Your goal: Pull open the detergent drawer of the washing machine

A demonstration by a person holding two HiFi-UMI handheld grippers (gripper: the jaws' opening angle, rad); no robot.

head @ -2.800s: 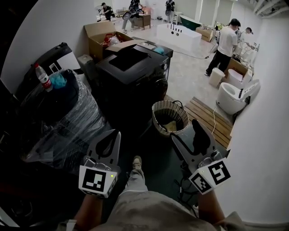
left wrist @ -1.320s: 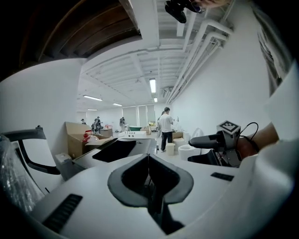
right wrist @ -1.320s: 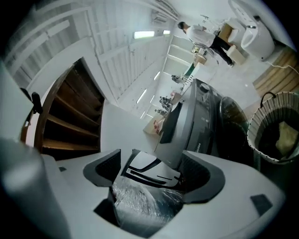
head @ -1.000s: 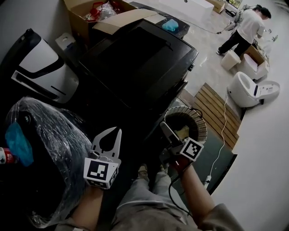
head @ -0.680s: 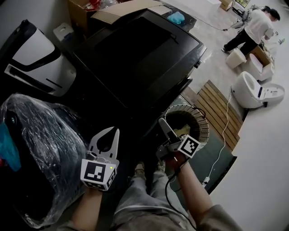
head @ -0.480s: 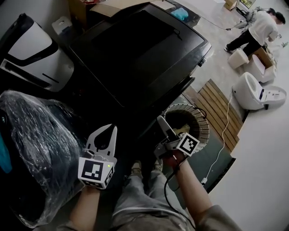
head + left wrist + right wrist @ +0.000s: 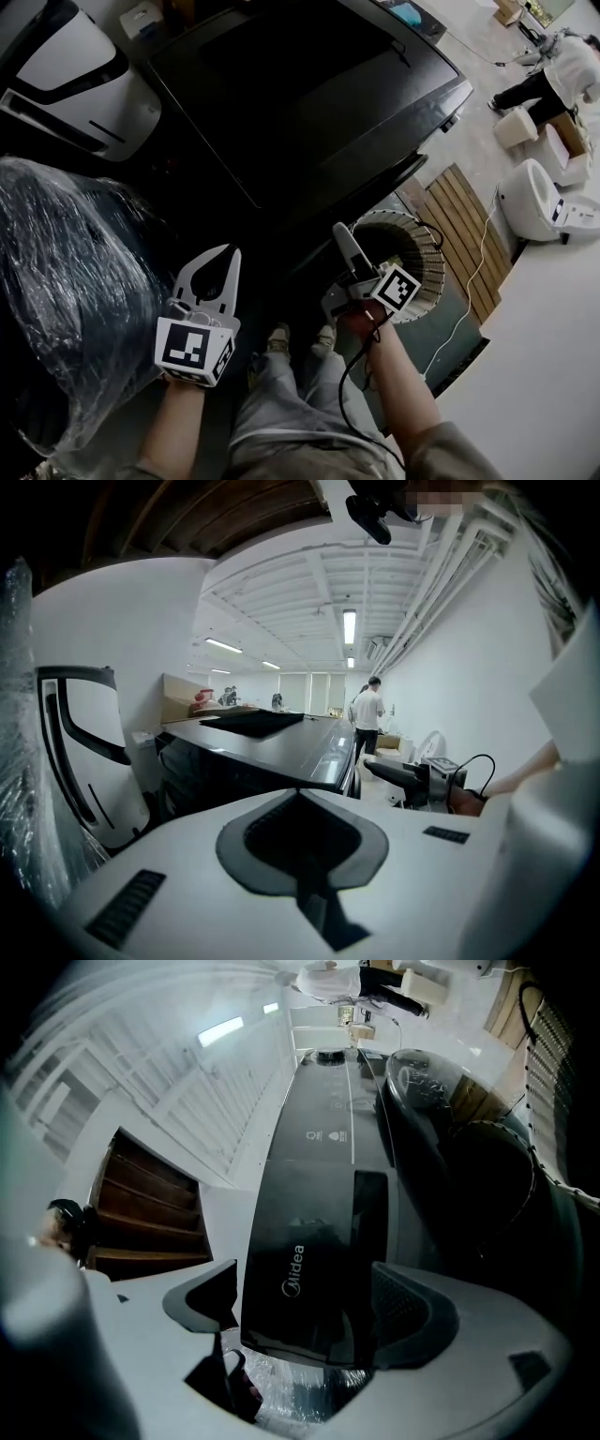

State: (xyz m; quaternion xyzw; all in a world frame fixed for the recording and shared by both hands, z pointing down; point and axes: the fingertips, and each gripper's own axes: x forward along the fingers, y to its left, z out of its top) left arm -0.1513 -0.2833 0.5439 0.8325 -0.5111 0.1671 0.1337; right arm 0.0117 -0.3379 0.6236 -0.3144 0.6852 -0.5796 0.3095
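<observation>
The black washing machine [image 7: 309,103] fills the upper middle of the head view, seen from above. In the right gripper view its front lies sideways, and the glossy detergent drawer front [image 7: 300,1241] carries a brand logo. My right gripper [image 7: 305,1290] is rolled on its side and faces that drawer front. Its jaws have just been opening and stand wide apart, framing the drawer without pressing on it. In the head view the right gripper [image 7: 339,236] hangs before the machine's front. My left gripper [image 7: 231,251] is shut and empty, left of the machine's front corner [image 7: 272,747].
A wicker basket [image 7: 401,251] stands right of my right hand. A plastic-wrapped bulky thing [image 7: 56,272] lies on the left and a white-and-black appliance [image 7: 75,66] at upper left. Wooden slats [image 7: 469,234], a toilet [image 7: 553,206] and a person [image 7: 562,75] are at the right.
The view has closed in on the washing machine. Both grippers have sunk along its front. The right gripper has rolled onto its side and its jaws stand wider.
</observation>
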